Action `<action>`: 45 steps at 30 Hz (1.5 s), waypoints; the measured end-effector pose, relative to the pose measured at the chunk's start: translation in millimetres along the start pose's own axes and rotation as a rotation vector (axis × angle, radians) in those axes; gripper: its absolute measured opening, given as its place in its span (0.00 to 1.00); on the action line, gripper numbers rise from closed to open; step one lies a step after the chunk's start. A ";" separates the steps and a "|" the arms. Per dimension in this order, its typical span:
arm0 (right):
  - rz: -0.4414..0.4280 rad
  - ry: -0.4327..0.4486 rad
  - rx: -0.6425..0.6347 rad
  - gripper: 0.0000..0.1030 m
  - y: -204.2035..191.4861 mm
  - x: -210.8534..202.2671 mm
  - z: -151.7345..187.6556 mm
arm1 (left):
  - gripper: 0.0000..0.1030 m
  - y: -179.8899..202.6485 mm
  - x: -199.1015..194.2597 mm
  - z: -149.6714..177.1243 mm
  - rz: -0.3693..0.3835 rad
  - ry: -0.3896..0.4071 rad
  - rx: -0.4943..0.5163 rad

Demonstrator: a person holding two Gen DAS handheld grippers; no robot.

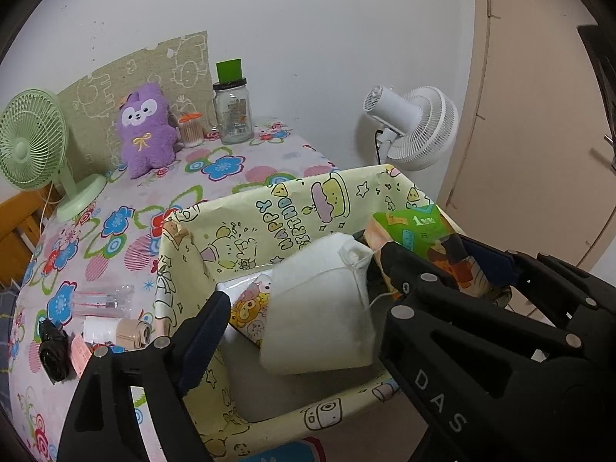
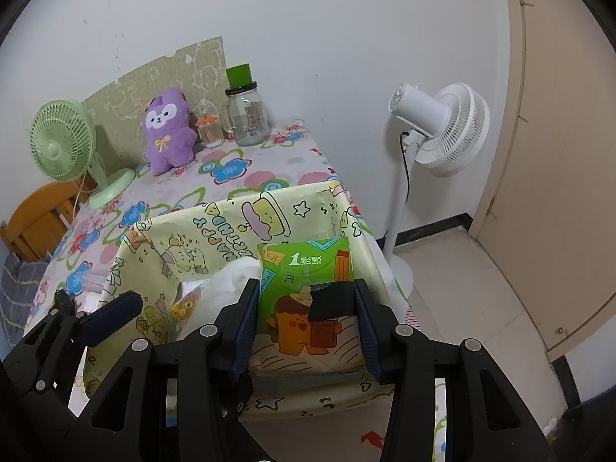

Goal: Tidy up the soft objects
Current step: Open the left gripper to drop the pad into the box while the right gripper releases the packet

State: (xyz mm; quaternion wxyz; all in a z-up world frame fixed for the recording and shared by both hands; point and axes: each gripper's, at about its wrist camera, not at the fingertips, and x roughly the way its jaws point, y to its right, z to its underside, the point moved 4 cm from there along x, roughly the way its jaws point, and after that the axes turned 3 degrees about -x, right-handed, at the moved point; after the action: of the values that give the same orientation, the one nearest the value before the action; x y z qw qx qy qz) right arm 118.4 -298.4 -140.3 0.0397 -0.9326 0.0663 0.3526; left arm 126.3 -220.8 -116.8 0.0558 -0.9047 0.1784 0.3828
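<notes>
My left claw [image 1: 304, 285] spread wide around a plump white pouch [image 1: 319, 308], apparently untouched, my right claw [image 2: 304, 323] clamping a green tissue pack [image 2: 308, 288], over the yellow cartoon box [image 2: 192, 231]

Both fisheye views are evenly and softly lit, moderately bright, with no hard glare; the light seems to fall from overhead. The plain white wall [image 1: 308, 38] shades to grey toward the dark round vignette at the corners. Straight lines bow strongly near the edges, as on the beige door [image 2: 558, 154]. The black plastic claw arms close to the lens look slightly soft. Shadows are faint and diffuse.
</notes>
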 end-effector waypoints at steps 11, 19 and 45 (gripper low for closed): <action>-0.028 0.001 0.011 0.82 -10.1 -6.3 1.8 | 0.92 -12.3 -7.6 1.3 -0.025 0.006 -0.014; 0.002 0.028 0.005 0.91 -18.9 -18.3 -0.2 | 0.92 -18.7 -20.1 2.3 -0.034 0.030 -0.004; 0.023 0.122 -0.054 0.92 -77.6 -77.4 -7.2 | 0.92 -60.7 -83.1 5.3 -0.035 0.122 -0.022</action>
State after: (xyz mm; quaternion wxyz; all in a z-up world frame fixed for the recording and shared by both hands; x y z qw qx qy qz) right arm 77.5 -215.2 -81.5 0.0066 -0.9522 0.0698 0.2974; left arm 91.4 -139.8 -63.4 0.0418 -0.9300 0.1614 0.3276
